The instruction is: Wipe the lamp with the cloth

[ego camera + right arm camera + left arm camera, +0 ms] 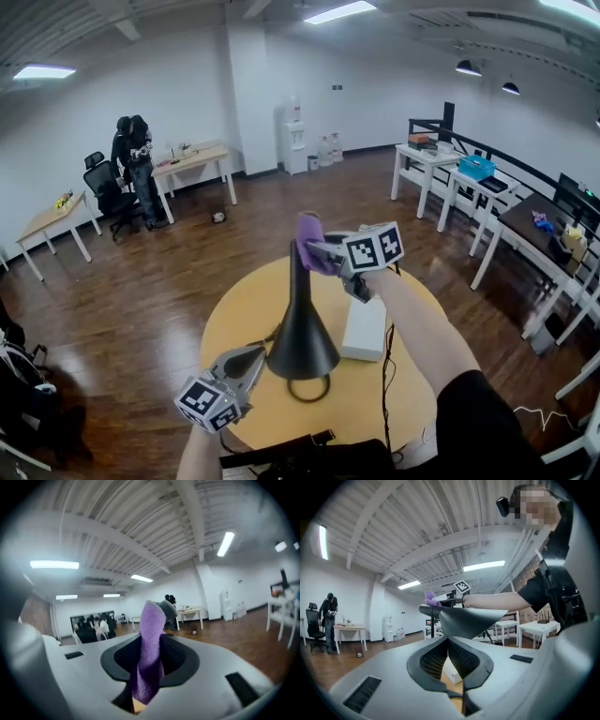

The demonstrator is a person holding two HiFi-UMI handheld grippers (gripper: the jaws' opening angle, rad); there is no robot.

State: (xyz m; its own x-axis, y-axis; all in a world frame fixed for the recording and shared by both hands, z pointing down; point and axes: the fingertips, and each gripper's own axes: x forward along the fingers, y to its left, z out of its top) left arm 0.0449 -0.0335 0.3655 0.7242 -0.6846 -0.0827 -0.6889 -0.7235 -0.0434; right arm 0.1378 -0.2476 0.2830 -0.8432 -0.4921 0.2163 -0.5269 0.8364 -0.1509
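Though inside table point(234, 309) edge, left hand-held gripper point(262, 355) tight on lamp point(302, 333), right point(324, 252) on cloth point(309, 232).

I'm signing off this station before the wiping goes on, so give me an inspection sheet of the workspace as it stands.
Surface: round wooden table.
Job's things: black lamp upright mid-table; purple cloth at the top of its stem.
Clutter: white box beside the lamp.
Grippers: left gripper shut on the lamp's shade rim; right gripper shut on the cloth.
Cables: dark cable running past the box.
Surroundings: wooden floor, desks, water dispenser, a person standing by a far desk.
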